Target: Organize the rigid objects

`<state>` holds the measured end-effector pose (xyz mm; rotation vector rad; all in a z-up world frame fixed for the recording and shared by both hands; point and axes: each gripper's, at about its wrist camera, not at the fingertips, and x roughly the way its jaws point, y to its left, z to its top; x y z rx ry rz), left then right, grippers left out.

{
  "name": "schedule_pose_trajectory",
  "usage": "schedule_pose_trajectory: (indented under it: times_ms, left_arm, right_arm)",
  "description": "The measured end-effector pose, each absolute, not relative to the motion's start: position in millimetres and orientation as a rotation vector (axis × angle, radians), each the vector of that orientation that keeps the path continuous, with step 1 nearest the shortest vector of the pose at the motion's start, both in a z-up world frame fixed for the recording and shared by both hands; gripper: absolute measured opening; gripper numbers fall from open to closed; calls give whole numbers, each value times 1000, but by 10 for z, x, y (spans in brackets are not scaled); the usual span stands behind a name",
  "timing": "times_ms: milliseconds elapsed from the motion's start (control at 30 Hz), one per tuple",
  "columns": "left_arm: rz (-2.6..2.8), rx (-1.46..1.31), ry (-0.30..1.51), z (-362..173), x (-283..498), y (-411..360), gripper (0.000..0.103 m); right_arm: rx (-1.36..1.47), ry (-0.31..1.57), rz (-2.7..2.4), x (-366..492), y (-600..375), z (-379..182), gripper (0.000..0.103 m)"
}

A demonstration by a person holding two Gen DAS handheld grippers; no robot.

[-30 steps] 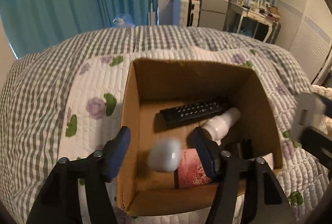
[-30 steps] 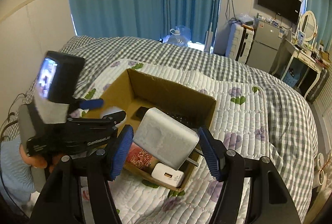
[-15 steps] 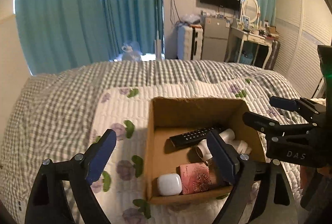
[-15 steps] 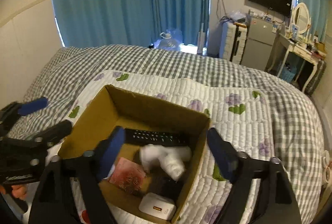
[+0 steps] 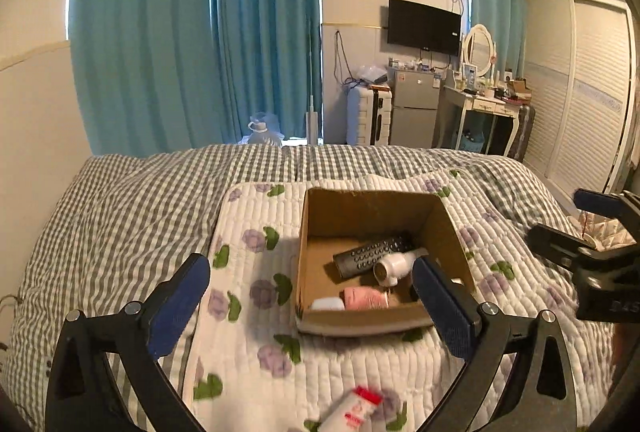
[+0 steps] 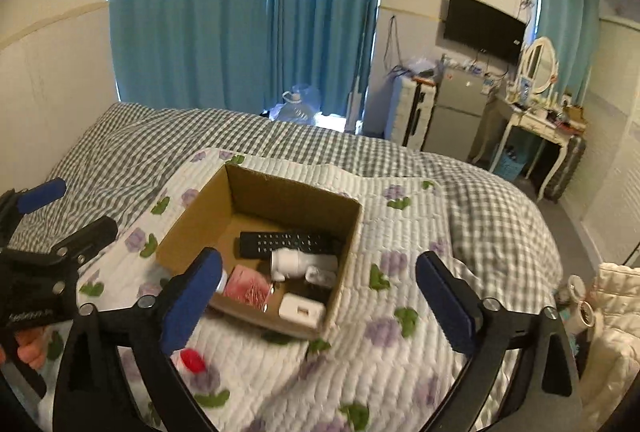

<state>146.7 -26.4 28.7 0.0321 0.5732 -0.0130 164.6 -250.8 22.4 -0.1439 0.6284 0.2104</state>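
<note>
- The cardboard box (image 5: 448,228) sits open on the flowered quilt (image 5: 256,216), which lies over a grey checked bedcover (image 5: 132,200).
- Inside the box a black remote control (image 5: 370,250) lies across the far part of the floor, with a white plastic bottle-like piece (image 5: 396,266) just in front of it, touching or nearly so.
- Nearer the front wall lie a pink patterned packet (image 5: 366,298) and, to its left, a small white rounded case (image 5: 328,303).
- From the right wrist view a white charger block (image 6: 301,311) sits in the near right corner of the box, and a second small white item (image 6: 320,275) lies beside the bottle-like piece.
- Outside the box, on the quilt close to the cameras, lies a white tube with a red cap (image 5: 354,410), blurred.
- The left gripper (image 5: 310,310) hangs above the quilt in front of the box, its blue-padded jaws spread wide with nothing between them.
- The right gripper (image 6: 316,300) is likewise spread wide and holds nothing, poised above the near edge of the box.
- Each gripper shows at the edge of the other's view, left of the box and right of it.
- Beyond the bed stand teal curtains (image 5: 192,32), a wall television (image 5: 424,26), a small fridge (image 5: 414,108) and a white dressing table with an oval mirror (image 5: 478,50).
</note>
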Motion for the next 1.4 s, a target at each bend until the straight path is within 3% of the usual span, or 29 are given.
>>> schedule_pose_trajectory:
  times_ms: [133, 467, 633, 767, 1000, 1400]
  left_arm:
    - [-4, -5, 624, 36, 1356, -185, 103]
    - [4, 7, 899, -1138, 1434, -309, 101]
    - [-39, 113, 991, -1492, 1395, -553, 83]
    - [-115, 163, 1060, -1621, 1377, -683, 50]
    - [-96, 142, 1003, -1393, 1229, -652, 39]
    - [-63, 61, 760, -174, 1515, -414, 37]
  right_arm:
    - [-138, 642, 228, 1310, -2483, 124, 102]
    - [-135, 813, 258, 1214, -2339, -830, 102]
    - [-113, 863, 253, 1287, -2386, -1019, 101]
    - [-107, 887, 258, 1311, -2402, -1077, 100]
    - [-122, 869, 264, 1284, -2371, -1025, 95]
    - [-133, 726, 285, 1354, -2403, -426, 91]
